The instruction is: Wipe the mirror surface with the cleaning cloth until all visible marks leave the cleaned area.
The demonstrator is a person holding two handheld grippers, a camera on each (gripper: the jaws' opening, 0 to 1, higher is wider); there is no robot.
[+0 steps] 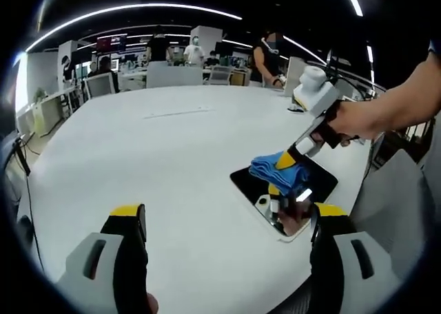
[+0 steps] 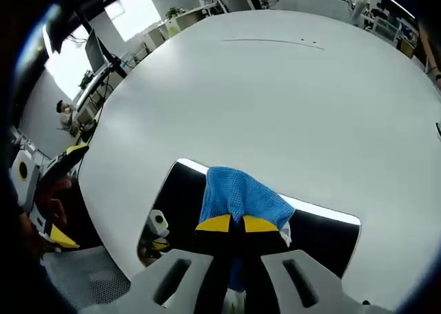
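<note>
Glossy white table (image 2: 275,87) bears rectangular mirror (image 2: 324,238); right tool (image 2: 236,224) pinches waffle-textured cloth (image 2: 238,193).

Table (image 1: 138,149) around mirror (image 1: 320,183) lies open

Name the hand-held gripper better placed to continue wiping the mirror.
Right. The right hand-held gripper is shut on the blue cloth, pressed on the mirror; the left hand-held gripper is open beside it.
</note>
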